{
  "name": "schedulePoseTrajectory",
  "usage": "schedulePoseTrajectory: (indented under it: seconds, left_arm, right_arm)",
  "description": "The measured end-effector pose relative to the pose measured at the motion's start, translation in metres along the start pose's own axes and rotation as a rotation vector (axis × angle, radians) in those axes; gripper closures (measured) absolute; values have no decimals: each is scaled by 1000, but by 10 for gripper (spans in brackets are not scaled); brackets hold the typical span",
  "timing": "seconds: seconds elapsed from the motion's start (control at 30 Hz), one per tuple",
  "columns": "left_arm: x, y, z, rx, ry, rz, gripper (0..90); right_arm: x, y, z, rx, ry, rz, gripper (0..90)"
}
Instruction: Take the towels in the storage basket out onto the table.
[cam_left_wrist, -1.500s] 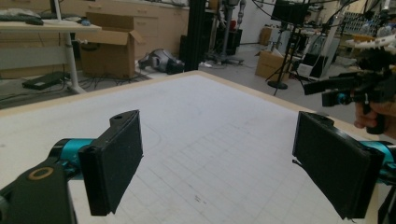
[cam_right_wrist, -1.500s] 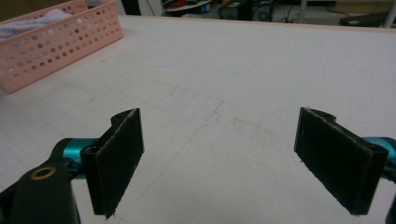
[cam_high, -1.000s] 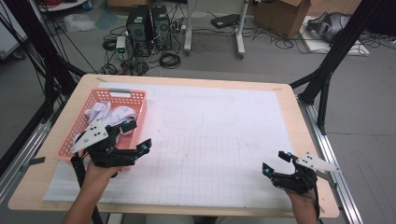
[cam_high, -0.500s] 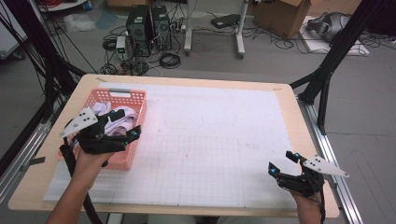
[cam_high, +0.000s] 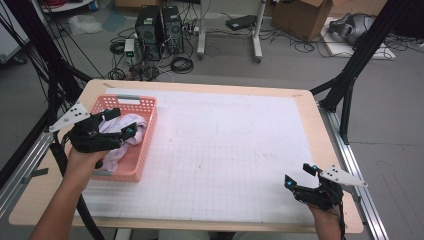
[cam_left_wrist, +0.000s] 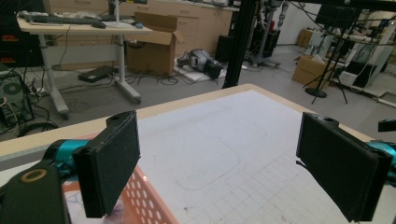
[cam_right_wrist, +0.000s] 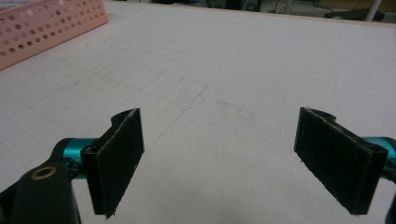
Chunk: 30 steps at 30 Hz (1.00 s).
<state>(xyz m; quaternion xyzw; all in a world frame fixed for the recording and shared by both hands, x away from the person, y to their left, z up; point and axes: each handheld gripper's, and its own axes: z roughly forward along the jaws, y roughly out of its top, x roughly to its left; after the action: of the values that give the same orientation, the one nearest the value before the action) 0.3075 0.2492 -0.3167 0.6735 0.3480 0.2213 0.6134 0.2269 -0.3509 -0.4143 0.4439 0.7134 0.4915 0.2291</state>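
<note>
A pink plastic basket (cam_high: 137, 150) with perforated walls sits at the left edge of the table (cam_high: 300, 107), on a white gridded mat (cam_high: 235, 150) that covers most of the pale wooden top. Inside it lies a heap of white cloth (cam_high: 122, 137), soft and crumpled, reaching almost to the rim. The left gripper (cam_high: 120, 122) hangs over the basket's near left part, just above the cloth, its jaws spread wide with nothing between them; the hand (cam_high: 82, 157) that carries it covers the basket's left wall. The right gripper (cam_high: 297, 176) rests low at the near right corner of the mat, well apart from the basket, its jaws likewise wide apart and empty. Nothing lies on the mat between the two. The high view takes in the floor beyond the table: two dark computer towers (cam_high: 160, 25), coils of cable and a cardboard box (cam_high: 295, 12). The left gripper view looks across the table rather than down, so the cloth is barely seen there; it shows a slice of the basket's holed rim (cam_left_wrist: 149, 200) beneath the left pad, a faint rounded outline drawn on the mat (cam_left_wrist: 205, 163), and a desk and drawers in the room behind. The right gripper view shows flat, black, felt-like pads (cam_right_wrist: 119, 154) over bare mat, with the basket's wall (cam_right_wrist: 42, 28) far off at upper left.
</note>
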Motion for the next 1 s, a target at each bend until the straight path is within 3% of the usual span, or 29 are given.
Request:
schedulePoseTrajectory:
  seconds: [0.23, 0.27, 0.5, 0.63, 0.73, 1.0]
  left_arm:
    - [18, -1, 4, 69, 69, -5, 138]
    - [23, -2, 5, 112, 107, 8, 138]
    - [43, -11, 11, 244, 181, 7, 140]
    - [52, -20, 14, 349, 230, 18, 183]
    - [60, -27, 19, 437, 267, 1, 196]
    - [79, -49, 38, 654, 307, -55, 158]
  right_arm:
    - [5, 0, 7, 33, 29, -24, 145]
    - [7, 0, 9, 42, 41, -28, 146]
    - [7, -1, 15, 60, 55, -31, 145]
    - [9, -2, 16, 66, 58, -44, 146]
    - [8, -2, 16, 72, 60, -46, 145]
    - [8, -2, 17, 75, 61, -43, 145]
